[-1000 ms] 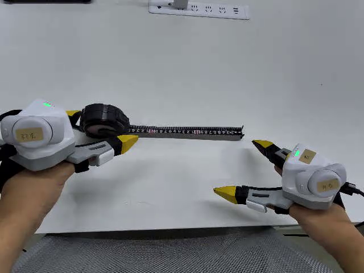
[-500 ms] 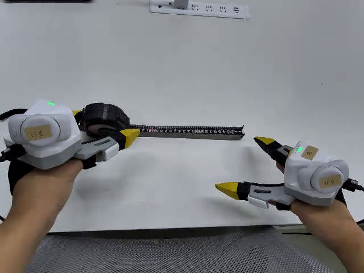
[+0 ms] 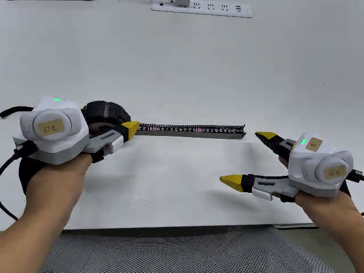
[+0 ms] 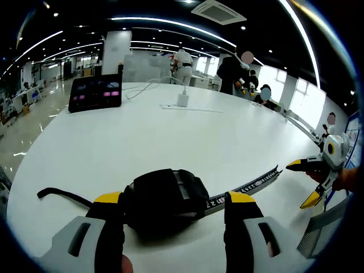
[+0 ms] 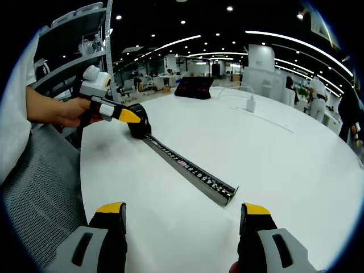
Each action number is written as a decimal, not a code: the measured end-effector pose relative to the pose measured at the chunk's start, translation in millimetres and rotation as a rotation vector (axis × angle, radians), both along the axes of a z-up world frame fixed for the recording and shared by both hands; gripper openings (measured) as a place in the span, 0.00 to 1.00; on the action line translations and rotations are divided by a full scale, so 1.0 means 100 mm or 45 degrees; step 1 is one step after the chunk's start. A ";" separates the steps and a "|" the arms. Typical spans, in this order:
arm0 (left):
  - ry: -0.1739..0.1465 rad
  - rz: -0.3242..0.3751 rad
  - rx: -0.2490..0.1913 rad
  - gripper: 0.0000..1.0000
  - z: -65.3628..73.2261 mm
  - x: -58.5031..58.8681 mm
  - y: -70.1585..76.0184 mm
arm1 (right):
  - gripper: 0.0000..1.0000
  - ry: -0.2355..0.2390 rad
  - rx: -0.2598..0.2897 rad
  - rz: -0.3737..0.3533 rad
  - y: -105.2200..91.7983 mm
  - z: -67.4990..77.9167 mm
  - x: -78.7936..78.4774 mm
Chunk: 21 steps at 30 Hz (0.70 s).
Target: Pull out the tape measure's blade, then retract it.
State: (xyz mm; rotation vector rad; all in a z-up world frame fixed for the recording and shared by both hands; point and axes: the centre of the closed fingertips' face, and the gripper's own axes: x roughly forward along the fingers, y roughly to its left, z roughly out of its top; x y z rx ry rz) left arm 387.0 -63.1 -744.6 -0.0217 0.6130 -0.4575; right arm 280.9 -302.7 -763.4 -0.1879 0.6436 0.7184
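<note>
I see the tape measure's black case (image 3: 104,116) on the white table (image 3: 182,68), at my left. Its blade (image 3: 190,129) is drawn out and lies flat on the table. The long axis runs left to right across the head view, from the case to the hooked end (image 3: 243,131), which points toward the right gripper (image 3: 248,158). A black strap (image 4: 60,194) trails off the case on the other side.

The left gripper (image 4: 173,200) straddles the case. One jaw touches its side, the other sits just beside where the blade exits, and I cannot tell whether the jaws actually press on the case. The right gripper is spread wide and empty, with the blade's end near it and apart from both jaws.

A power strip (image 3: 202,7) lies at the table's far edge, and a dark screen (image 4: 95,91) stands farther off. The room is a large open office with strip lights overhead and people in the distance.
</note>
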 end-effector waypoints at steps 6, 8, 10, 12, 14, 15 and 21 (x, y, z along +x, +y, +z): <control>0.014 0.048 -0.005 0.67 -0.03 0.03 0.01 | 0.77 0.002 -0.017 0.016 -0.03 -0.01 0.04; 0.015 0.072 0.000 0.66 -0.03 0.05 0.02 | 0.76 -0.003 -0.026 0.023 -0.05 0.00 0.07; 0.018 0.080 0.010 0.65 -0.04 0.06 0.02 | 0.74 -0.002 -0.030 0.030 -0.06 0.00 0.10; 0.022 0.086 0.007 0.67 -0.05 0.06 0.01 | 0.73 -0.018 -0.036 0.047 -0.06 0.01 0.12; 0.030 0.097 0.007 0.68 -0.06 0.07 0.02 | 0.71 -0.016 -0.037 0.052 -0.07 0.02 0.16; 0.030 0.099 0.011 0.67 -0.06 0.07 0.02 | 0.70 -0.020 -0.044 0.058 -0.08 0.01 0.17; 0.028 0.131 0.018 0.64 -0.07 0.09 0.05 | 0.64 -0.026 -0.059 0.092 -0.08 0.02 0.25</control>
